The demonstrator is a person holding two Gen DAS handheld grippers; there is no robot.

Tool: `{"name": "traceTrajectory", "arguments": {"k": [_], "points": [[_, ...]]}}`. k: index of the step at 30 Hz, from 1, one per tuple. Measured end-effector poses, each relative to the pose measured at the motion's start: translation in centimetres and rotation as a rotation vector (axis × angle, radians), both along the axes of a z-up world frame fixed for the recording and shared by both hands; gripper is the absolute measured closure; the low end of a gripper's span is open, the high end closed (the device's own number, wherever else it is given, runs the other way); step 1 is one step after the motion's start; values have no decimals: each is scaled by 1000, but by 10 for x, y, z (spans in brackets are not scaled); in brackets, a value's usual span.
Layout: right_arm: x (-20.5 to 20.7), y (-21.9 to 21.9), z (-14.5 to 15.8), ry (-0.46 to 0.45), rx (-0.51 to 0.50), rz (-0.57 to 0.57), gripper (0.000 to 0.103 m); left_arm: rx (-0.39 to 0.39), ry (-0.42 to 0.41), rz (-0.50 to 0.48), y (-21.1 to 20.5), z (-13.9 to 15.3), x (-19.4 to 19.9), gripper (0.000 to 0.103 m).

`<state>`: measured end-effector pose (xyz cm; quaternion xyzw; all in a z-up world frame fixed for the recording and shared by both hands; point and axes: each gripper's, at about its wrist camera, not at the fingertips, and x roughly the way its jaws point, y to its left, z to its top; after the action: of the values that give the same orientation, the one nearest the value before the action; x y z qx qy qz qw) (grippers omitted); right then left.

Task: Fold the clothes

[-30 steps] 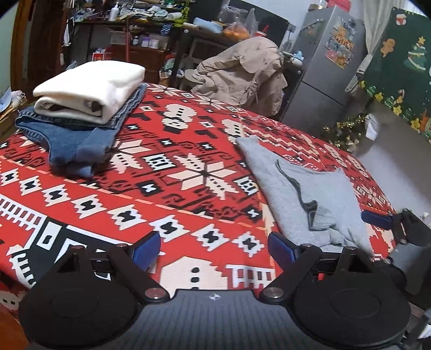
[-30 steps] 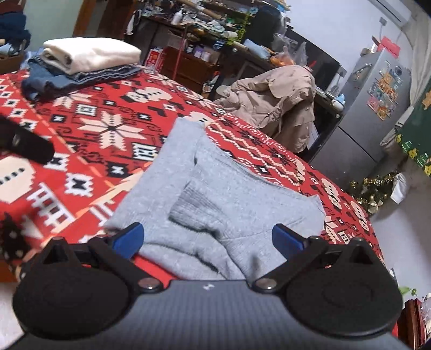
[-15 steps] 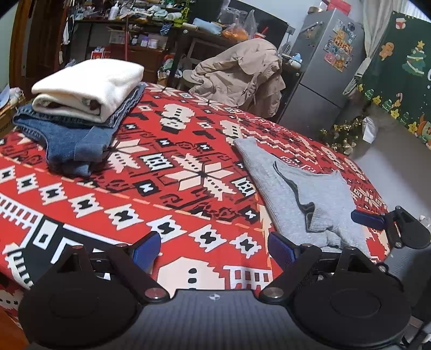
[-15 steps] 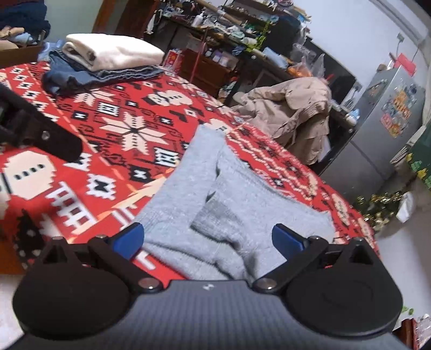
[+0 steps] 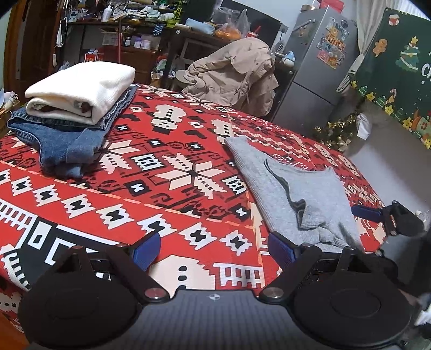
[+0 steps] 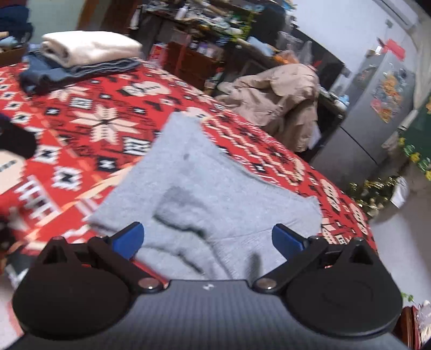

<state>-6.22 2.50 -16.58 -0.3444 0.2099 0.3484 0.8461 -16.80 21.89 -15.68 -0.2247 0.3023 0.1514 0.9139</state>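
Grey sweater (image 5: 296,188) lies partly folded on the near right part of the red patterned tablecloth (image 5: 167,172), one sleeve doubled over the body, near hem bunched at the table's near edge. Left gripper (image 5: 212,250) hangs over the near edge of the cloth, jaws wide, nothing between the blue pads, only bare tablecloth under them; its right pad sits just beside the sweater's near left corner, contact unclear. Right gripper (image 6: 207,239) is over the sweater's near hem, jaws wide, grey fabric showing between the pads but not pinched; the right wrist view is motion-blurred. In the left wrist view the right gripper's far finger shows at the right edge, just past the sweater.

Far left on the table: folded cream garment (image 5: 83,91) stacked on folded jeans (image 5: 62,140), well apart from the sweater. Behind the table a beige jacket (image 5: 237,72) is draped over a chair, a silver fridge (image 5: 315,67) to its right, cluttered shelves (image 5: 129,24) far left.
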Motion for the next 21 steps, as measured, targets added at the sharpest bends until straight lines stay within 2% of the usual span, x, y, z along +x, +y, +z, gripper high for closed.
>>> {"name": "traceTrajectory", "arguments": {"k": [3,6,9,16,21], "points": [[-8,-7,3,3,0,31,1,-7,4,-5,-2,-1,1,16],[-2,-11,10,-11,40,-19,1,0,9,-15,-5,-1,3,16],[10,-8,8,-21,29,-71,1,8,8,-22,-8,1,3,17],[1,-15,1,14,0,-11,1,7,8,-22,-10,2,4,16],[-10,-30,6,-29,23,-28,1,9,15,-34,-13,1,6,16]]}}
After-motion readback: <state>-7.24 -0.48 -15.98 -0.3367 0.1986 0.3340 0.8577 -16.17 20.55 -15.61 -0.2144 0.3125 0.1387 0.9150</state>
